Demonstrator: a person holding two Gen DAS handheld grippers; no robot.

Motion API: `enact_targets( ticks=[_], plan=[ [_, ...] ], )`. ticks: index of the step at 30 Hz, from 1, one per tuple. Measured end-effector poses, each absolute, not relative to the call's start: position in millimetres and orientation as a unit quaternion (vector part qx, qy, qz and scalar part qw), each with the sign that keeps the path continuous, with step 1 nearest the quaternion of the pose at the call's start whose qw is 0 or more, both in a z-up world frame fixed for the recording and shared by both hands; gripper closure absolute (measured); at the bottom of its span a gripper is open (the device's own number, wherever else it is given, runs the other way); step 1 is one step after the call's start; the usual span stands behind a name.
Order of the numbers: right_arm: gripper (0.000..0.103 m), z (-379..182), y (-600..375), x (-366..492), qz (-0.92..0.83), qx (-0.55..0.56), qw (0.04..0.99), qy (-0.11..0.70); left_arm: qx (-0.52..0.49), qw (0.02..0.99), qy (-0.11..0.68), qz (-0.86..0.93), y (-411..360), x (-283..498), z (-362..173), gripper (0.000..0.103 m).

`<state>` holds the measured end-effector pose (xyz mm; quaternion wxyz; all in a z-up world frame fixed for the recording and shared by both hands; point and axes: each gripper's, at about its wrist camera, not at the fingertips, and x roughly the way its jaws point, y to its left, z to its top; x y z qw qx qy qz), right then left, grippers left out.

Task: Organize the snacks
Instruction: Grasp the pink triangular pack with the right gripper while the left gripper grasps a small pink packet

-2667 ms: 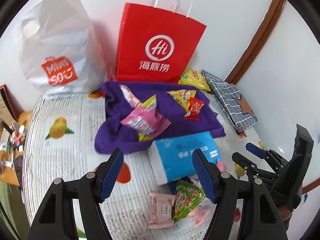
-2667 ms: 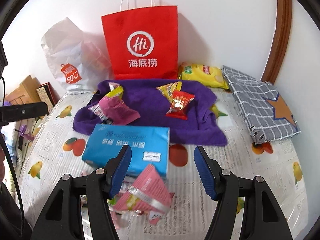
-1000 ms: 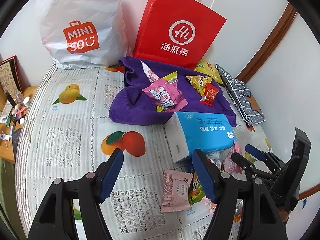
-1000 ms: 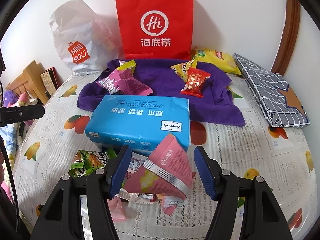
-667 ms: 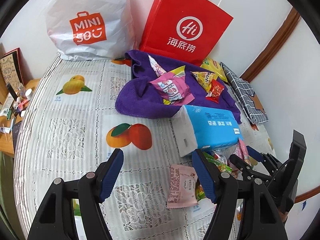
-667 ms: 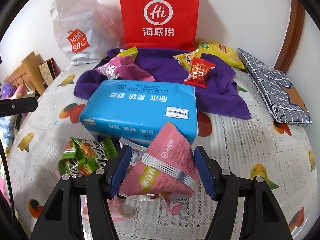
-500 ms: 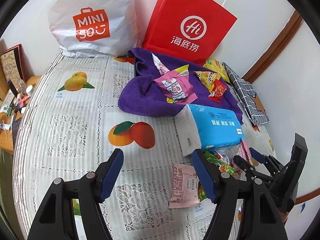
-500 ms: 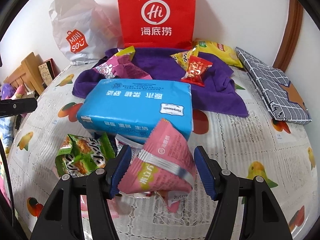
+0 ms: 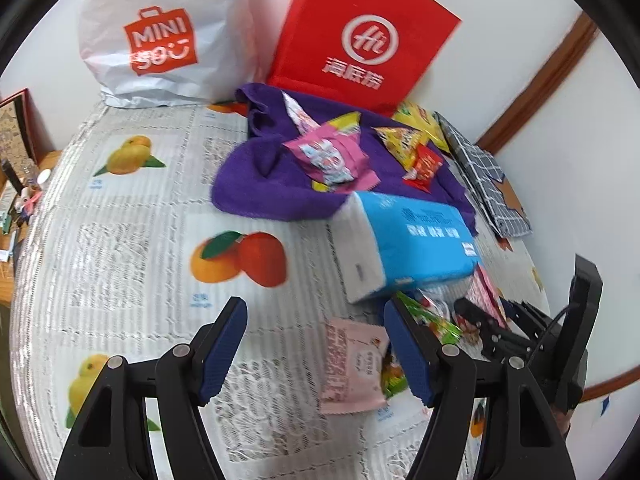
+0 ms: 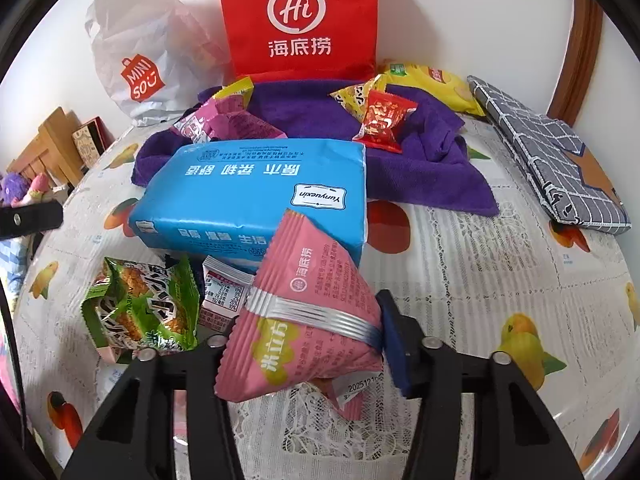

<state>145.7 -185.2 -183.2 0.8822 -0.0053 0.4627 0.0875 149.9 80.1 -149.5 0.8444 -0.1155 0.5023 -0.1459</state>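
Observation:
A pink pyramid-shaped snack packet (image 10: 308, 320) sits between the fingers of my right gripper (image 10: 304, 344). The jaws are closing, and the blue right pad (image 10: 394, 344) presses on the packet's edge; the left pad is hidden behind it. Beside it lie a green snack packet (image 10: 144, 304) and a blue tissue pack (image 10: 256, 196). My left gripper (image 9: 316, 344) hangs open over the tablecloth, with a flat pale pink packet (image 9: 354, 364) by its right finger. On the purple towel (image 10: 312, 112) lie a red packet (image 10: 382, 122), a magenta packet (image 10: 224, 124) and a yellow one (image 10: 354, 98).
A red paper bag (image 10: 298, 16) and a white plastic bag (image 10: 136, 52) stand against the back wall. A yellow chip bag (image 10: 432, 80) and a grey checked pouch (image 10: 548, 152) lie at the right. Wooden furniture (image 10: 52, 148) stands past the left edge.
The right jaws have narrowed from wide apart onto the pink pyramid packet, which now fills the gap. The left gripper's jaws stay as wide as before.

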Motion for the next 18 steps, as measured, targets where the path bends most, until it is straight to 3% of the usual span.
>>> enact_targets(
  ticks=[18],
  plan=[
    [0.056, -163, -223, 116, 0.073, -0.004, 0.900, 0.429, -0.043, 0.816, 0.554, -0.157, 30, 141, -202, 0.035]
  ],
)
